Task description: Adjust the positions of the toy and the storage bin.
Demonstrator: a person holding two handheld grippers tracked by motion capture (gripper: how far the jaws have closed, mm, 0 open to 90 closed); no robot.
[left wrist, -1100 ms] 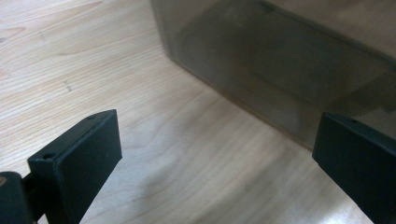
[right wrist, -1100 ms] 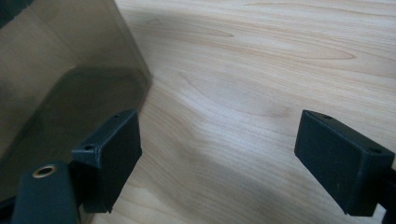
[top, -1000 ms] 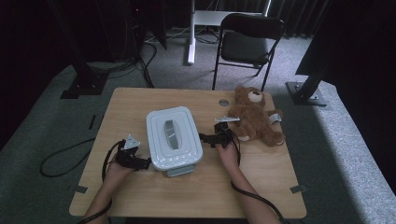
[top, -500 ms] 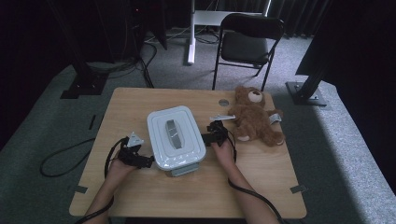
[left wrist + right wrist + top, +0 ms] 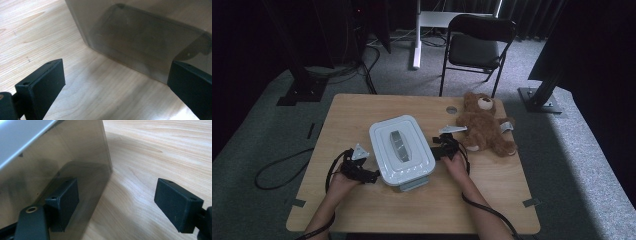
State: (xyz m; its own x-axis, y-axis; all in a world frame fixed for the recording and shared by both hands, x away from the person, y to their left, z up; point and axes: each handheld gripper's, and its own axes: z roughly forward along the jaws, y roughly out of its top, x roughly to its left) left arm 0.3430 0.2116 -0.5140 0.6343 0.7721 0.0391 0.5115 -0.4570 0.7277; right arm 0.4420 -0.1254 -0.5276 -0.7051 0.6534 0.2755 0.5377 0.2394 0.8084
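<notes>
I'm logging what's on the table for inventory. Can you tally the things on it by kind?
Lidded container: 1
Teddy bear: 1
Handheld gripper: 2 (left gripper, right gripper)
Total: 4

Both forearms are stretched forward. The left tool (image 5: 371,176) is held low with jaws spread wide; the right tool (image 5: 435,150), jaws apart, has just been closing slightly.
</notes>
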